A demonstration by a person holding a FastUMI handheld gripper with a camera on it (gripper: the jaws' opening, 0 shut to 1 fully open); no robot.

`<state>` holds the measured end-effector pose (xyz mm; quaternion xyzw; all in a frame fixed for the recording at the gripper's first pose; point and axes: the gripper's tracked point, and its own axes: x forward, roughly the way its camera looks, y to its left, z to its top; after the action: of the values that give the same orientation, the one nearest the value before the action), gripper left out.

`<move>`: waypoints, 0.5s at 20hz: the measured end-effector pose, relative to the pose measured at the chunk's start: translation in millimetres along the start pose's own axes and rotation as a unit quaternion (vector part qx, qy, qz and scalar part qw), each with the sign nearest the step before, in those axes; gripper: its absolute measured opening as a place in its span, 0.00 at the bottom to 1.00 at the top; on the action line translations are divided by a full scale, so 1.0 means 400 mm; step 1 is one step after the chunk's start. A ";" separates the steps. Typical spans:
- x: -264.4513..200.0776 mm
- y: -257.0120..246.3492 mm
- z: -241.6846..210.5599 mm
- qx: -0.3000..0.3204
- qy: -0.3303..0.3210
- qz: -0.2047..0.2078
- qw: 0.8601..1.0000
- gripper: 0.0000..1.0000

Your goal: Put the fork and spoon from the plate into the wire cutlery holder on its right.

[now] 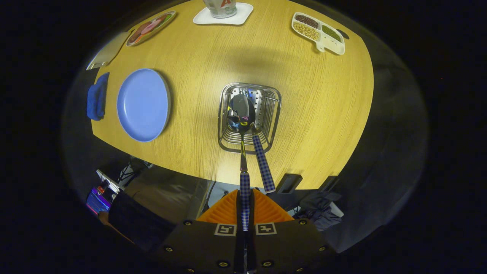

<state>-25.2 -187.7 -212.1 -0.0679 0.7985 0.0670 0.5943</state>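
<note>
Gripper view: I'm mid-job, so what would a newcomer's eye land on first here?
First the spoon, its checked handle clamped between the orange tongs, bowl hanging over the wire cutlery holder just ahead. A second checked handle, the fork, already leans out of that holder. Then the empty blue plate to the holder's left on the wooden table.

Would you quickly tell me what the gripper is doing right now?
Gripper: shut on the spoon handle, bowl over the wire cutlery holder.
</note>
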 end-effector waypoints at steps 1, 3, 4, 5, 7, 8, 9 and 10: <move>0.006 0.001 0.000 0.002 0.008 0.000 1.000 0.04; 0.014 0.003 0.011 0.002 0.023 -0.001 1.000 0.04; 0.021 0.002 0.018 0.002 0.034 -0.002 0.999 0.04; 0.028 0.000 0.023 0.001 0.045 -0.007 0.999 0.04; 0.035 -0.007 0.037 -0.001 0.054 -0.018 0.998 0.05; 0.035 -0.004 0.047 -0.001 0.054 -0.018 0.998 0.05; 0.036 -0.004 0.055 0.001 0.054 -0.017 0.998 0.05; 0.036 -0.003 0.062 0.003 0.057 -0.018 0.998 0.05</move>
<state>-5.8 -184.8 -233.0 -0.0839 0.8302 0.0498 0.5489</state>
